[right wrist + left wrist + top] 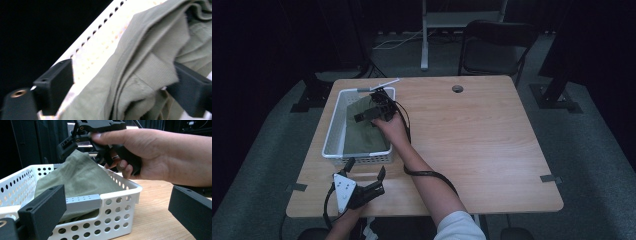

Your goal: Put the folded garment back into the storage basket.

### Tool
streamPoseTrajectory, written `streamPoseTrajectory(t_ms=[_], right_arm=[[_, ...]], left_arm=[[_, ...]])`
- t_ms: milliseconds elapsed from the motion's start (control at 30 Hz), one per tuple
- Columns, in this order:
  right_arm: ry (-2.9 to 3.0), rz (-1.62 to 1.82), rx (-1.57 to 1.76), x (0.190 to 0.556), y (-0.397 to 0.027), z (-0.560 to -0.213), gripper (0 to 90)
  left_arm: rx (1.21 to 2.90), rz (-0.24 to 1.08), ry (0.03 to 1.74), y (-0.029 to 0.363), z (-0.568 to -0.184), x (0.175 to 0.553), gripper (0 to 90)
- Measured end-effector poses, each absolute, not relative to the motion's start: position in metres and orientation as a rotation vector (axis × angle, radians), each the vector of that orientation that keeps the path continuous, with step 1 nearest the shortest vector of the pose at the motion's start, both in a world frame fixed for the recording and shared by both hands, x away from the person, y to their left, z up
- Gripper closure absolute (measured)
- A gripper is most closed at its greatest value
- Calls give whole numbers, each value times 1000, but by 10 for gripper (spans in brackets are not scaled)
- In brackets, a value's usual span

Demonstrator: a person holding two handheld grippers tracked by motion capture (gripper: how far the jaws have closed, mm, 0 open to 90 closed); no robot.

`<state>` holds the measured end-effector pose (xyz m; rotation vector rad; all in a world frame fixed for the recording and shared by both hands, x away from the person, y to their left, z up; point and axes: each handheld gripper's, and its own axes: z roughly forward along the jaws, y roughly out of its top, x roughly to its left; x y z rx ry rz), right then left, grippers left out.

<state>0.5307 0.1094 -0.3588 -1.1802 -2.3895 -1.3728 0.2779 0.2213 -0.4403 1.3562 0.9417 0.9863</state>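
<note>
Black jaws of the left tool (117, 212) stand wide apart with nothing between them, low on the worktop (472, 135) just in front of the near wall of the white perforated basket (333, 134). That tool rests at the near left edge of the worktop, aimed at the basket and not touching it.

Inside the basket lies the olive-green cloth (80, 177), bunched and rising in a peak toward the far end. The right tool (374, 111) hangs over that peak, its jaws spread with a fold of the cloth (140, 72) between them; the pads do not look to be pressing on it, so I read it as open, not gripping.

The risk, as I judge it, is that the cloth is only half settled. Its peak leans on the far wall, and if a fold catches on a jaw when the hand lifts away, the fabric could be dragged back over the rim, or the light basket tugged along.

The right forearm reaches diagonally across the worktop, its hand (155, 157) wrapped round the handle and the tool tipped downward into the basket.
</note>
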Motion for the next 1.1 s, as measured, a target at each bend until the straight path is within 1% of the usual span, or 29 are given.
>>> streamPoseTrajectory(t_ms=[133, 167, 200, 667, 867, 1100], right_arm=[[-2471, -1335, -1156, 527, 110, -361, 84], [-2465, -1337, -1140, 527, 110, -361, 23], [-2472, -1337, -1112, 526, 109, -362, 19], [-2525, -1415, -1132, 514, 97, -358, 6], [-2538, -1496, -1165, 508, 91, -355, 6], [-2535, -1608, -1114, 498, 84, -345, 6]], left_arm=[[1357, 987, 942, 221, -440, 278, 27], [1357, 987, 942, 221, -440, 278, 27], [1357, 987, 942, 221, -440, 278, 27], [1358, 987, 942, 221, -440, 278, 27], [1357, 987, 941, 221, -440, 278, 27], [1357, 987, 942, 221, -440, 278, 27]])
